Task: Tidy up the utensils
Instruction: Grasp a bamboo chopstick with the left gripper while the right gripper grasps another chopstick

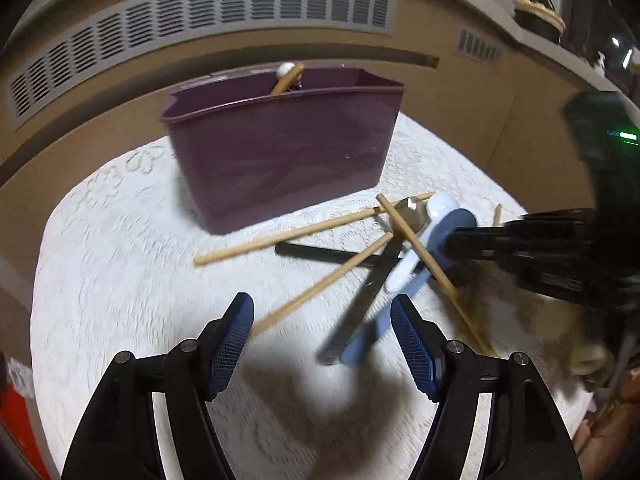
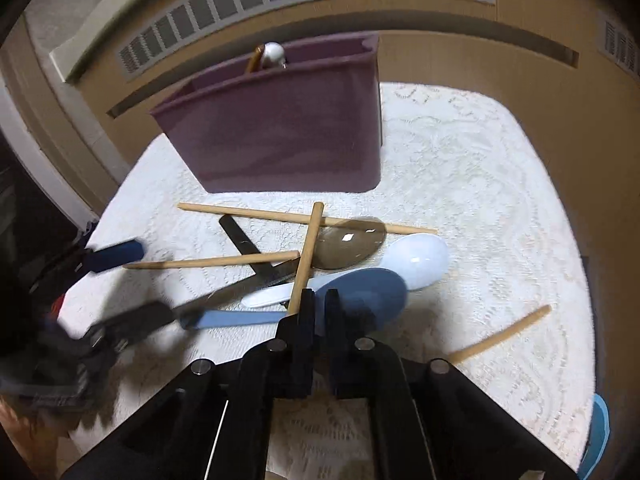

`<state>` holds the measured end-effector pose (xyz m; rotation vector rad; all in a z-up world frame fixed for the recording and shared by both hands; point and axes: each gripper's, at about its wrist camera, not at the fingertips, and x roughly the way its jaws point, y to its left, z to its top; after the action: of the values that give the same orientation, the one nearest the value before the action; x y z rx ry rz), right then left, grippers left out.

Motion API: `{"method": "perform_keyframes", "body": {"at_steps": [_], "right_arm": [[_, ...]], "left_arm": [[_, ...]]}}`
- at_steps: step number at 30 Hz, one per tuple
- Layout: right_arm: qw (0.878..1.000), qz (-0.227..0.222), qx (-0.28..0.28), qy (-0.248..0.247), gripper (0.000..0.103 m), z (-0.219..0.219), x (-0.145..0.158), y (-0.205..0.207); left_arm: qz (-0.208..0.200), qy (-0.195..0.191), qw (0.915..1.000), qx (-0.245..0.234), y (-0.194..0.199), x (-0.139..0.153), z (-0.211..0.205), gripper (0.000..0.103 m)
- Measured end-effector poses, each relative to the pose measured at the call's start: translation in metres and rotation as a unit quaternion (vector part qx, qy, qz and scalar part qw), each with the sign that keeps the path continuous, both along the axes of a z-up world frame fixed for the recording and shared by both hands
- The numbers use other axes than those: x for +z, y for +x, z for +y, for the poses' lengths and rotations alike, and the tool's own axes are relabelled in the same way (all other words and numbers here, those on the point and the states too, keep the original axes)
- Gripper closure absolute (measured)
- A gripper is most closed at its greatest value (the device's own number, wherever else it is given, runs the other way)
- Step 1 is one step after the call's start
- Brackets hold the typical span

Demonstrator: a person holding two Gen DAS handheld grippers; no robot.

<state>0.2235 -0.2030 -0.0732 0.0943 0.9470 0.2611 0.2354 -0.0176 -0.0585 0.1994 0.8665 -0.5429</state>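
A dark purple bin (image 1: 280, 152) (image 2: 280, 140) stands at the back of the white lace cloth, with a white-headed utensil (image 2: 273, 53) and a wooden stick poking out of it. In front lies a heap: several wooden chopsticks (image 2: 280, 216), a brown spoon (image 2: 348, 244), a pale spoon (image 2: 416, 256), a blue spoon (image 2: 368, 292) and a black-handled utensil (image 2: 240, 240). My right gripper (image 2: 320, 306) (image 1: 452, 242) is shut on the blue spoon where handle meets bowl. My left gripper (image 1: 324, 340) (image 2: 132, 284) is open, hovering over the blue spoon's handle end (image 1: 356, 348) and a dark handle.
One chopstick (image 2: 500, 334) lies apart at the right of the cloth (image 2: 480, 184). A tan wall with vent grilles (image 1: 200, 12) rises behind the bin. A ledge with small ornaments (image 1: 538, 4) is at the far right. A light blue object (image 2: 598, 432) sits off the cloth's right edge.
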Motion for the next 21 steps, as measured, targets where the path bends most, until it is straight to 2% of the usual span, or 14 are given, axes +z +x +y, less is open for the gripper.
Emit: {"method": "perform_keyframes", "body": {"at_steps": [2, 4, 6, 11, 15, 21], "right_arm": [[1.000, -0.004, 0.004, 0.002, 0.097, -0.003, 0.004, -0.004], [1.000, -0.006, 0.014, 0.003, 0.097, -0.003, 0.006, -0.007], [1.000, -0.007, 0.023, 0.002, 0.097, -0.001, 0.006, -0.008], [0.999, -0.008, 0.035, -0.020, 0.095, 0.013, 0.004, 0.006], [0.999, 0.001, 0.039, -0.033, 0.075, 0.024, 0.000, 0.023], [0.997, 0.005, 0.045, -0.064, 0.074, 0.040, -0.009, 0.029]], "left_arm": [[0.015, 0.012, 0.9998, -0.002, 0.013, -0.005, -0.005, 0.034], [0.036, 0.026, 0.9990, 0.000, 0.026, -0.013, -0.010, 0.045], [0.057, 0.029, 0.9979, 0.003, 0.032, -0.020, -0.009, 0.050], [0.104, 0.003, 0.9946, 0.004, 0.023, -0.022, -0.007, 0.052], [0.120, 0.005, 0.9928, -0.001, -0.002, -0.020, -0.006, 0.052], [0.147, -0.021, 0.9887, -0.018, -0.029, -0.016, 0.000, 0.052]]}}
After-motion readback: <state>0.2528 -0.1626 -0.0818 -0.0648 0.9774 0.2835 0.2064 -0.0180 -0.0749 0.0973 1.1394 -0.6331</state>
